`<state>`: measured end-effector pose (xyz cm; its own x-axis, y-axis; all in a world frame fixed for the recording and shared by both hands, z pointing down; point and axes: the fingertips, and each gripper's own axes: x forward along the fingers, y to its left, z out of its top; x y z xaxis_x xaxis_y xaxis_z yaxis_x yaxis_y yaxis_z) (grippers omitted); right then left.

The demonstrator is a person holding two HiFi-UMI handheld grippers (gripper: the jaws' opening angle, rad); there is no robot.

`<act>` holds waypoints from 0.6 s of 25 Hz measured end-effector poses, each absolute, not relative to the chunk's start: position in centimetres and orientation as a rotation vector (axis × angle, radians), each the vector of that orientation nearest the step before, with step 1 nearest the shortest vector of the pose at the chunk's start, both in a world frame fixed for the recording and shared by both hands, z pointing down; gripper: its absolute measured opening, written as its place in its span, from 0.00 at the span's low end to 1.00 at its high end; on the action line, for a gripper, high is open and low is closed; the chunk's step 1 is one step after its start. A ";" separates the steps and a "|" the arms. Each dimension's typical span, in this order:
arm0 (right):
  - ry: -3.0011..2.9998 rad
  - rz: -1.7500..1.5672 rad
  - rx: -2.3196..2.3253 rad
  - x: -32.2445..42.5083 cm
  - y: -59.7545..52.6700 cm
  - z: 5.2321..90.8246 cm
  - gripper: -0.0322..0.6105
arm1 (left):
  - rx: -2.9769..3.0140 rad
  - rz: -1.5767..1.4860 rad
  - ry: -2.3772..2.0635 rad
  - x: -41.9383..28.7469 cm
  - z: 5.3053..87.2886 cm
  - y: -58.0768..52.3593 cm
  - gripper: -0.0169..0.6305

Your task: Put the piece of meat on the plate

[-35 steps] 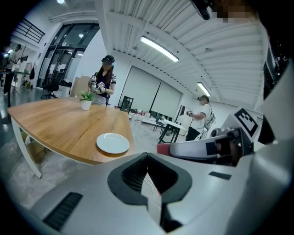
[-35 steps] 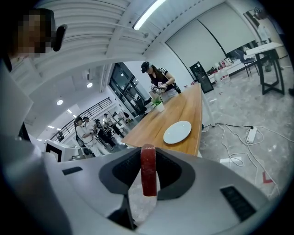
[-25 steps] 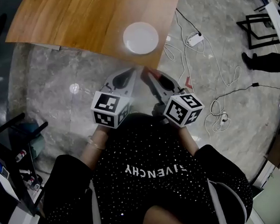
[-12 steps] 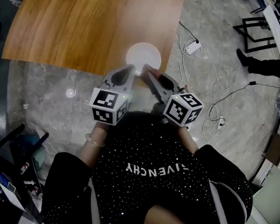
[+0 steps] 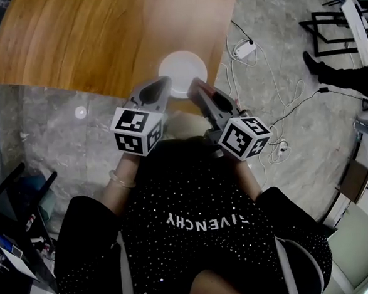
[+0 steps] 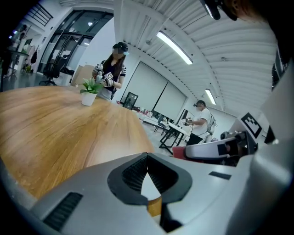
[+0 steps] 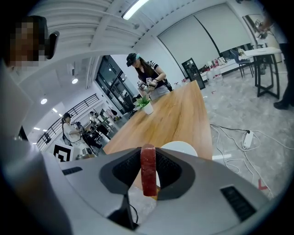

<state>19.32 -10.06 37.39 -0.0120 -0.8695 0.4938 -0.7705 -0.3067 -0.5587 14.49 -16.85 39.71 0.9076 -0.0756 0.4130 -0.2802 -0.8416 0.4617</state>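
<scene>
Right gripper view: right gripper is clamped on the flat red piece of meat, which stands upright on edge between the pads. Jaws are partway closed, with the slab filling the gap. The round white plate shows just behind the meat, near the corner of the brown wooden table, so the meat is not on the plate.

Head view: both grippers are side by side, and their tips are at the plate's near rim, by the table edge.

Left gripper view: left gripper has its jaw tips together and nothing gripped. Only a small triangular gap is left behind the tips.

White cables and a power strip lie on the grey marble floor, right of the table.
</scene>
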 end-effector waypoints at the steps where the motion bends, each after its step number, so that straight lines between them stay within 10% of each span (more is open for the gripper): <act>1: 1.769 -1.240 -2.120 19.8 -10.1 37.6 0.20 | 2.527 0.520 -0.266 14.6 39.8 -17.1 0.04; 15: 1.680 -1.542 -1.899 22.8 -14.2 42.4 0.20 | 2.476 0.565 -0.337 14.8 43.1 -19.3 0.04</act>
<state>22.76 -14.24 42.36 -0.1723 -0.8089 0.5621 -0.6292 -0.3487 -0.6946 14.83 -19.30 43.07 0.8788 -0.1124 0.4637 -0.3541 -0.8050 0.4761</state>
